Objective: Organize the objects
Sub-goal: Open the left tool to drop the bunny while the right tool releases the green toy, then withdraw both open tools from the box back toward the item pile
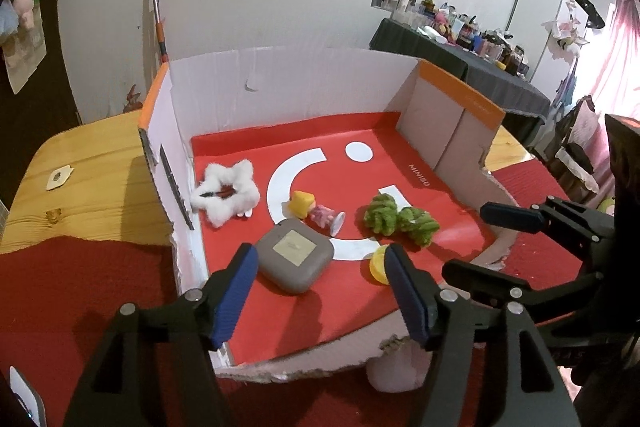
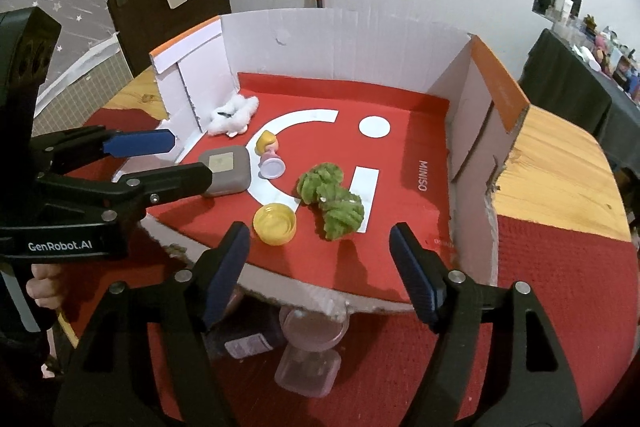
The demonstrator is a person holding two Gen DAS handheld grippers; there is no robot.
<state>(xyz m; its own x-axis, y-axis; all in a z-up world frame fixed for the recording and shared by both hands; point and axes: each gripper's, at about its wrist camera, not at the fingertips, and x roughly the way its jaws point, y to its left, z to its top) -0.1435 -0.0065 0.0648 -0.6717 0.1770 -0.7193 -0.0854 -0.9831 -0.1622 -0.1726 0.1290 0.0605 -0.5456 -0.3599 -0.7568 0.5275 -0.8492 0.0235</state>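
Both hand-held grippers are angled downward, side by side: left hand-held gripper (image 1: 320,291) and right hand-held gripper (image 2: 320,267), jaws apart, nothing between them.

Yellow lid (image 2: 275,224) and green pompom (image 2: 331,200) in box (image 2: 460,99), perhaps touching

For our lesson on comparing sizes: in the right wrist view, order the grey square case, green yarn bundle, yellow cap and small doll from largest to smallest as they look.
1. green yarn bundle
2. grey square case
3. yellow cap and small doll: too alike to rank; the cap lies nearer the camera.
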